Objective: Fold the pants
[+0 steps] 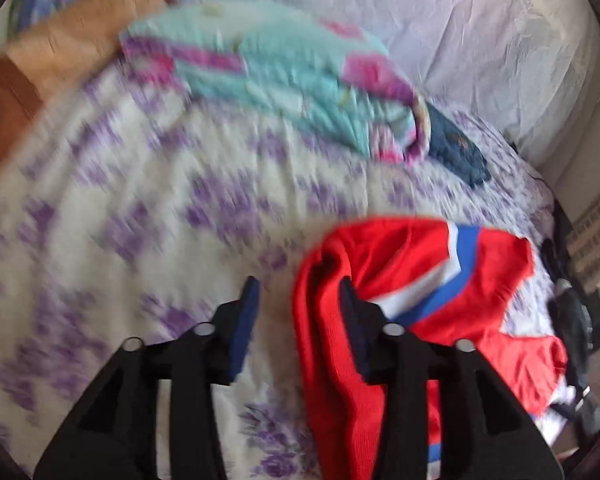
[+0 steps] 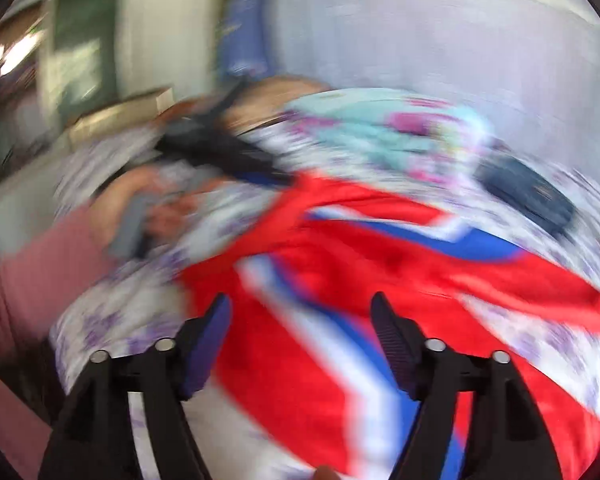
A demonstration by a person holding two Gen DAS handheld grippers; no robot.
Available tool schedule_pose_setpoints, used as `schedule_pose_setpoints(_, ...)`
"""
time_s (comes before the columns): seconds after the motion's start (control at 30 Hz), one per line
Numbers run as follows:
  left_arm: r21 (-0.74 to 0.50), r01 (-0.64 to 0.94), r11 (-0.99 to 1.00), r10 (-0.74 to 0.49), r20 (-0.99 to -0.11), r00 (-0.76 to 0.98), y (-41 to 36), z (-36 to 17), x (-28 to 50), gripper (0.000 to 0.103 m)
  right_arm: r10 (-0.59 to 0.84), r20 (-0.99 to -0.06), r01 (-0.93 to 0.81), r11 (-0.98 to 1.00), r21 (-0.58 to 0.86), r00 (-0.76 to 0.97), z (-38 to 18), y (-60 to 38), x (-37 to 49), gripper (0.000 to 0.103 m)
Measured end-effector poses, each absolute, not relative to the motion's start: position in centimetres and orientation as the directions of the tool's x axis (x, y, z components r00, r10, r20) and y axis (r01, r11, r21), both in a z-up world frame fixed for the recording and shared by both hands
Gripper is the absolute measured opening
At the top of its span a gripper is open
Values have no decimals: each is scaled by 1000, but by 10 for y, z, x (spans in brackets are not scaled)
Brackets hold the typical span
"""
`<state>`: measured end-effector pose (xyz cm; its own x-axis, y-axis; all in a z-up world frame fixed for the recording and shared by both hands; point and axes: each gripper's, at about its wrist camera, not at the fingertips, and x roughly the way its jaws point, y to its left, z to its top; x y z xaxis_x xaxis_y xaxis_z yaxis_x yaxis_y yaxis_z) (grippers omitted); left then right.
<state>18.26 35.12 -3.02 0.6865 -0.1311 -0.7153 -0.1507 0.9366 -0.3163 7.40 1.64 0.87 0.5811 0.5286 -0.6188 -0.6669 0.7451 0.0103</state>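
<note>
The red pants [image 1: 412, 280] with blue and white stripes lie bunched on a bedspread with purple flowers [image 1: 140, 220]. My left gripper [image 1: 298, 292] is open, and a red fold hangs in the gap against its right finger [image 1: 352, 312]. In the blurred right wrist view the pants [image 2: 380, 272] spread across the bed. My right gripper [image 2: 300, 312] is open just above them. The other gripper [image 2: 228, 152] appears there at the pants' far end, held by a hand [image 2: 148, 208]; whether it grips the cloth cannot be told.
A folded turquoise and pink quilt [image 1: 284, 80] and folded dark blue jeans [image 1: 456, 148] lie at the far side of the bed. An orange pillow [image 1: 72, 40] sits far left. Dark items [image 1: 576, 320] lie at the right edge. A white curtain [image 1: 380, 8] hangs behind.
</note>
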Motion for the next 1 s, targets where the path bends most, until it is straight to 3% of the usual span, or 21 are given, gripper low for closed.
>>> schedule_pose_setpoints(0.07,-301,-139,944,-111,-681,724,348,-13,176,55,449,-625,-556,831,28,639,17,-23,97,78)
schedule_pose_setpoints(0.23,-327,74,942,-280,-645,711,296,1,168,66,258,-626,-315,949,21,736,15,-114,162,78)
schedule_pose_setpoints(0.33,-330,175,928,-360,-666,654,252,-16,169,68,276,-650,-131,956,263,708,-9,-193,220,74)
schedule_pose_setpoints(0.4,-292,197,936,-350,-711,610,232,-34,173,68,293,-661,-32,925,378,691,-25,-231,249,73)
schedule_pose_setpoints(0.57,-280,208,937,-349,-750,561,225,-56,177,68,273,-689,129,873,471,671,-62,-271,303,71)
schedule_pose_setpoints(0.73,-274,198,941,-338,-735,588,232,-55,175,76,316,-664,182,803,568,678,-88,-291,341,55)
schedule_pose_setpoints(0.77,-263,191,945,-325,-738,591,232,-56,176,76,313,-663,181,805,566,680,-87,-290,345,47)
schedule_pose_setpoints(0.8,-260,187,947,-320,-741,591,233,-57,177,76,318,-662,174,806,566,679,-86,-288,352,27)
schedule_pose_setpoints(0.87,-266,174,948,-317,-750,581,235,-59,179,76,332,-664,165,806,568,670,-81,-288,356,4)
schedule_pose_setpoints(1.0,-265,175,948,-318,-753,576,237,-60,180,76,307,-602,93,836,540,737,-43,-294,338,4)
